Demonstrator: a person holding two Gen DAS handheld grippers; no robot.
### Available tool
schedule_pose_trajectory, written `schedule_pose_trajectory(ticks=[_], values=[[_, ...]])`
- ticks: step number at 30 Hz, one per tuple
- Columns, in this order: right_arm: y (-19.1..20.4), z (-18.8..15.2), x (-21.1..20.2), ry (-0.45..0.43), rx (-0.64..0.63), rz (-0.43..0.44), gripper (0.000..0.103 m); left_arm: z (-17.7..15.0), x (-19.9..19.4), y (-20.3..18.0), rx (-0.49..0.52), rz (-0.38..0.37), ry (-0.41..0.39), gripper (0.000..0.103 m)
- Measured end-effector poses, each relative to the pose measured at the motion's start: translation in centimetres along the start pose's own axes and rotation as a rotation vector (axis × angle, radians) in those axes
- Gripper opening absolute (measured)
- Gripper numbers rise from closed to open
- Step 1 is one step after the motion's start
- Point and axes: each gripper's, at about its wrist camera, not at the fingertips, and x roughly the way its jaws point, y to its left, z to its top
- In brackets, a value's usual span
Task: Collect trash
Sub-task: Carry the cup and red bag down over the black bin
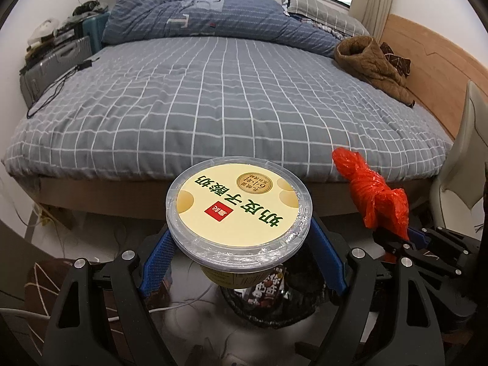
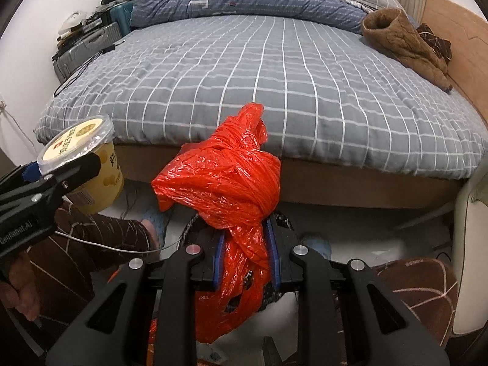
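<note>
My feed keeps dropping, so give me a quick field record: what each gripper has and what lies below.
left gripper: shut on yogurt tub, lid on, upright
right gripper: shut on red plastic bag, knotted
below tub: dark-lined bin holding a wrapper
background: bed with checked cover, brown garment on it

Bed [image 1: 213, 97] with grey white-grid cover fills the room. On it: rumpled blue striped duvet [image 1: 195, 15] at far end, grey checked pillow [image 1: 320, 9] far right, brown quilted garment [image 1: 372, 64] by the wooden side board, black cable [image 1: 58, 88] trailing over the left edge.
</note>
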Motion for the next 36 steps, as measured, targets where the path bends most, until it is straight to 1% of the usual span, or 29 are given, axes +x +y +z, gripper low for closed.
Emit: schedule_pose_trajectory(ticks=[5, 8, 12, 16, 20, 24, 28, 32, 36], values=[[0.4, -1.1, 1.7, 0.047, -0.012, -0.018, 0.022, -1.2, 1.0, -0.3, 0.02, 0.01, 0.019, 0.08], [0.4, -1.7, 3.2, 0.072, -0.011, -0.02, 0.022, -1.7, 2.5, -0.2, 0.022, 0.011, 0.038, 0.08], [0.1, -2.1, 5.1, 0.1, -0.005, -0.019, 0.022, -1.7, 4.6, 0.2, 0.023, 0.019, 0.054, 0.08], [-0.2, -2.3, 7.5, 0.148, 0.004, -0.004, 0.022, -1.6, 6.5, 0.5, 0.017, 0.019, 0.065, 0.08], [-0.4, -2.4, 9.9, 0.205, 0.018, 0.009, 0.022, -1.5, 9.4, 1.0, 0.026, 0.029, 0.098, 0.08], [-0.2, -2.1, 11.6, 0.24, 0.021, 0.016, 0.022, -1.2, 11.8, 1.8, 0.017, 0.034, 0.135, 0.08], [0.6, -2.0, 13.1, 0.276, 0.006, 0.019, 0.022, -1.2, 13.2, 2.7, 0.009, 0.032, 0.159, 0.08], [1.3, -1.9, 14.5, 0.303, -0.013, 0.021, 0.023, -1.2, 13.7, 3.3, 0.003, 0.028, 0.173, 0.08], [1.6, -1.5, 15.5, 0.304, -0.021, 0.022, 0.028, -1.3, 13.9, 3.6, 0.0, 0.026, 0.18, 0.08]])
